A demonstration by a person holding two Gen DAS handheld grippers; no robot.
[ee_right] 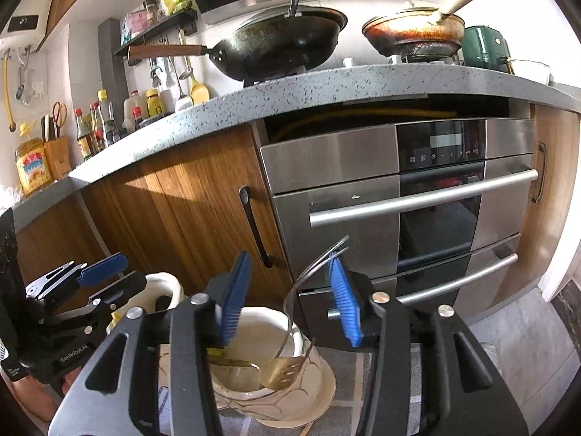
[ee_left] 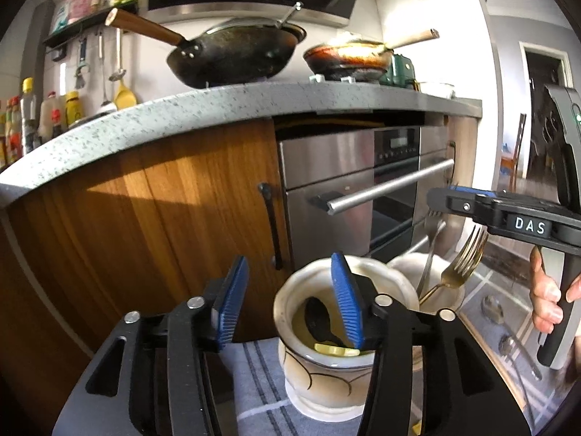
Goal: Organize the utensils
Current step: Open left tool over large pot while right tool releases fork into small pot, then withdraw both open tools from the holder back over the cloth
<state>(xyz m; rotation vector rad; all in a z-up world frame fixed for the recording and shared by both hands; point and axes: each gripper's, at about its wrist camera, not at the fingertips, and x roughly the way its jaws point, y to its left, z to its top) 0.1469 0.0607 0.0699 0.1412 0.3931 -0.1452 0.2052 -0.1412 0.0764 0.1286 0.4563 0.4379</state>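
In the left wrist view, my left gripper [ee_left: 290, 301] is open above a cream ceramic cup [ee_left: 326, 367] that holds a black spoon [ee_left: 319, 321] and a yellow utensil [ee_left: 336, 350]. Behind it, a second cream cup [ee_left: 406, 265] holds a gold fork [ee_left: 463, 259] and a silver fork [ee_left: 430, 250]. My right gripper [ee_left: 441, 200] hovers above those forks. In the right wrist view, my right gripper [ee_right: 287, 298] is open over the second cup [ee_right: 268, 330], with the gold fork [ee_right: 283, 368] and the silver fork's tines [ee_right: 319, 258] between its pads. Nothing is gripped. The left gripper [ee_right: 105, 265] shows at left.
Both cups stand on a grey striped cloth [ee_left: 261, 392] on a low surface. Two silver spoons [ee_left: 492, 309] lie to the right. Behind are a wooden cabinet [ee_left: 163, 200], a steel oven with a bar handle [ee_right: 421, 196], and a speckled counter [ee_right: 326, 83] with a wok [ee_right: 283, 43] and pan [ee_right: 414, 32].
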